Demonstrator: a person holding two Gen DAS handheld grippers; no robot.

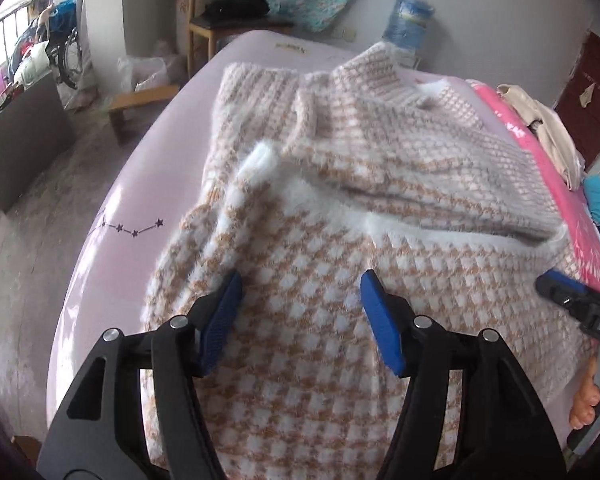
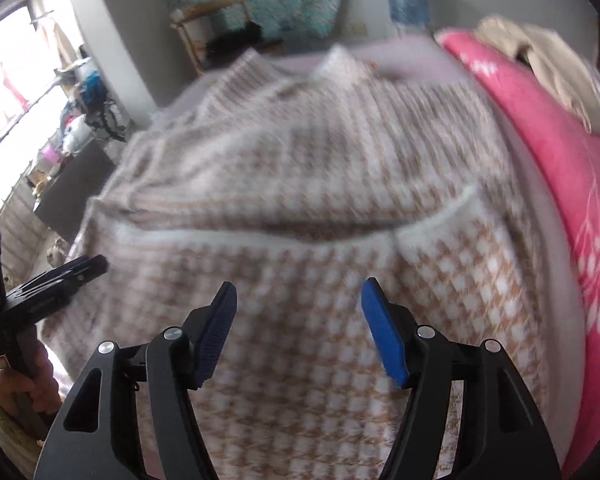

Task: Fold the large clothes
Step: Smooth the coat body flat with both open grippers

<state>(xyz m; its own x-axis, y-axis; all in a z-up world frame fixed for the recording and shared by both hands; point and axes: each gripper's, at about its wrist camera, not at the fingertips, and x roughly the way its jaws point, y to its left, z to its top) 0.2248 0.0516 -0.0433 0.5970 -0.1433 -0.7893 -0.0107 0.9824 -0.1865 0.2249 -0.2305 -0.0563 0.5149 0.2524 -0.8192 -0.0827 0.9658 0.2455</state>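
A fluffy sweater with a tan and white check lies on the pale pink bed. Its near half is folded up over the rest, so a white hem band crosses the middle. My left gripper hovers over the near check, blue pads apart, nothing between them. My right gripper stands open above the same fabric; this view is blurred. The sweater fills the right wrist view. The right gripper shows at the left view's right edge, and the left gripper shows at the right view's left edge.
A pink blanket with a beige garment on it lies along the bed's right side. Beyond the bed stand a wooden chair, a blue water bottle and a low wooden bench. Floor and clutter lie to the left.
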